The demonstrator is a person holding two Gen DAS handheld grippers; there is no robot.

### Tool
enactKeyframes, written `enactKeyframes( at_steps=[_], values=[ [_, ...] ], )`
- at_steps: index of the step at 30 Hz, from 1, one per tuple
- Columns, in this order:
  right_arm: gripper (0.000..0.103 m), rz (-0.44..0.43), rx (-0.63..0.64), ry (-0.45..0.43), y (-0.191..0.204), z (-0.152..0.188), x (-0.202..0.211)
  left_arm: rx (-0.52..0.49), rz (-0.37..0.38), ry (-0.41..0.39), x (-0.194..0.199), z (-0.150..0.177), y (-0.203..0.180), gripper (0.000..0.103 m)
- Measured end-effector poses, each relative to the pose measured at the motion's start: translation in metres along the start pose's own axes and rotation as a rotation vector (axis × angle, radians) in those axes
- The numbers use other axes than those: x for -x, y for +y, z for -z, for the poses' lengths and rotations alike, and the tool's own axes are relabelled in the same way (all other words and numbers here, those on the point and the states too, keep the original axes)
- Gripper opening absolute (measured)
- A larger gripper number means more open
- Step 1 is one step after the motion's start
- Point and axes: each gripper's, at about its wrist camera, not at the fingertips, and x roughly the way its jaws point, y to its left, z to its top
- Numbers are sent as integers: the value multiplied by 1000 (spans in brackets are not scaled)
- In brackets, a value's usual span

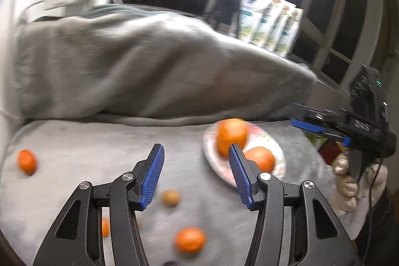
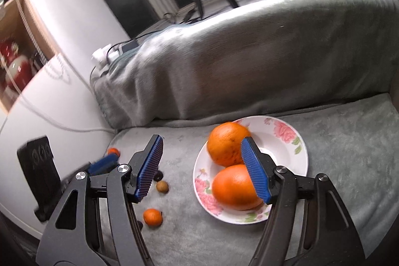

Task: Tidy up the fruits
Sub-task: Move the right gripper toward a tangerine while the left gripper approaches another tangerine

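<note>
Both tongs, left tongs [image 1: 197, 173] and right tongs [image 2: 203, 166], gape empty; the small mandarin [image 1: 190, 239] lies directly below the left one, nearer it.

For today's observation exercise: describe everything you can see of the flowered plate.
The plate is round, shallow and white, glossy like ceramic, with pink roses and green leaves printed round its rim. It lies flat on the grey blanket on the sofa seat. Two large oranges sit on its left half, touching each other; its right half is bare.
</note>
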Motion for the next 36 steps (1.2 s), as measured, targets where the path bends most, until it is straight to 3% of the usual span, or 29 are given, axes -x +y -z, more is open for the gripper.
enactKeyframes(
  at_steps=[6,12,19,26,28,36],
  values=[
    [69,8,124,39,30,21,-11,41,-110,8,23,16,46,53],
    [69,1,247,88,61,47,-24,78,-155,44,30,39,72,53],
    [68,-19,303,168,75,78,-43,124,-145,98,23,62,88,52],
    [68,-43,331,239,80,98,-61,160,-127,137,11,75,93,42],
    [59,-55,339,260,83,103,-65,165,-123,146,9,77,94,38],
    [53,-66,351,311,92,117,-86,167,-126,171,2,81,96,36]
  ],
)
